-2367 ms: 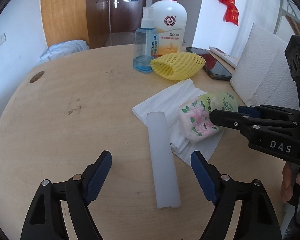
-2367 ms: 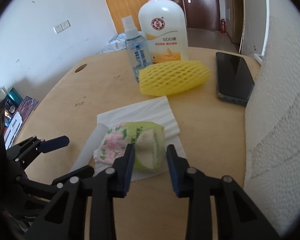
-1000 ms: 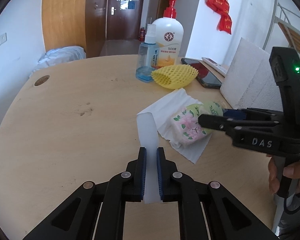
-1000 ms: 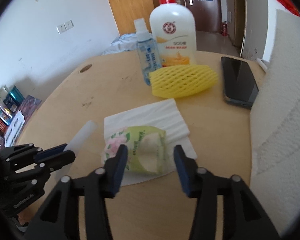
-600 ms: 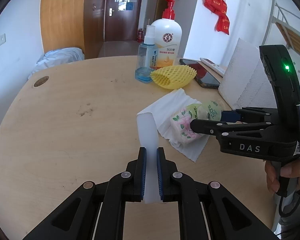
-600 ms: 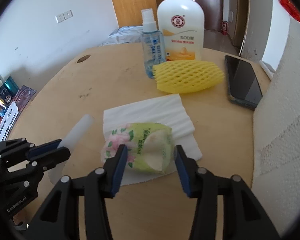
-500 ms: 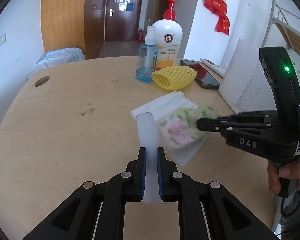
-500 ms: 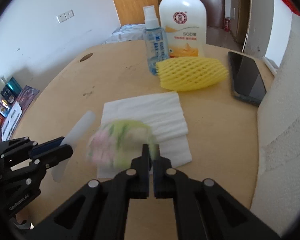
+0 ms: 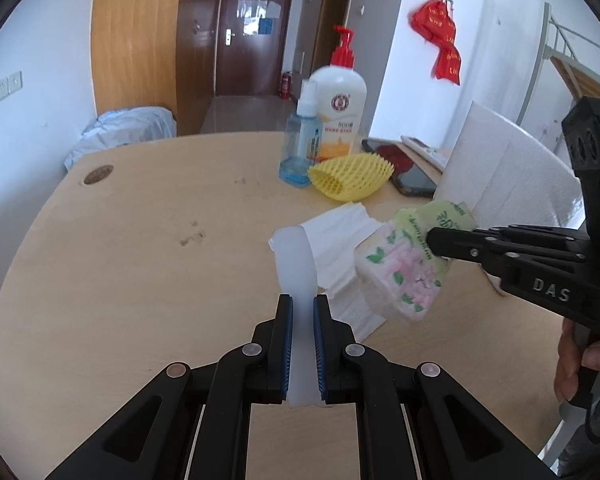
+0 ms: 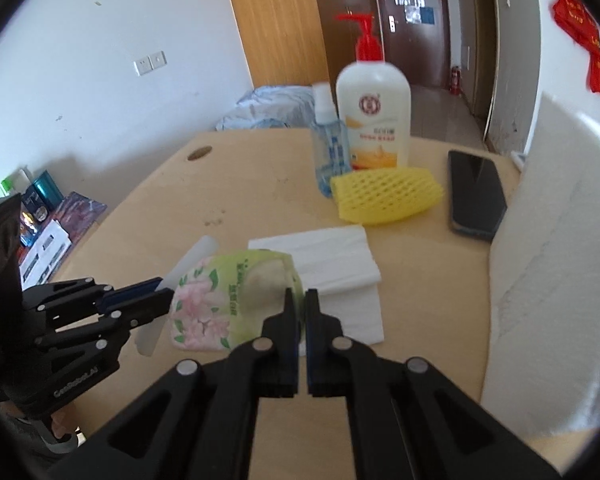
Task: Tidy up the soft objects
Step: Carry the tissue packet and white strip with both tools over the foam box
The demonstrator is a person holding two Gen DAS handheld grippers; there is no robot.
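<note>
**Both grippers closed, each holding one soft object above the table**

The left gripper (image 9: pixel 302 344) is closed on a translucent white flexible strip (image 9: pixel 294 258). The strip passes between the two blue pads and sticks out forward beyond the fingertips, with its rounded end raised over the light wooden round table (image 9: pixel 140 264).

The right gripper (image 10: pixel 297 300) is also closed, and its narrow black fingers pinch the edge of a soft plastic tissue pack with pink flowers and a green end (image 10: pixel 228 300). In the left wrist view the same pack (image 9: pixel 404 268) hangs from the tip of the right gripper (image 9: pixel 432 240), clear of the table surface, just to the right of the strip. A hand (image 9: pixel 580 364) holds the handle of this gripper at the right border.

Directly under and behind the pack lies a folded white paper napkin (image 10: pixel 332 256), flat on the table. Further ahead of the right gripper is a yellow foam fruit net (image 10: pixel 388 196), and behind it stand a small blue transparent spray bottle (image 10: pixel 332 148) and a big white pump bottle with a red pump (image 10: pixel 374 116), touching or almost touching each other. To the right of the net a black smartphone (image 10: pixel 476 192) lies flat. A large white paper towel sheet (image 10: pixel 556 240) stands at the far right side.
</note>
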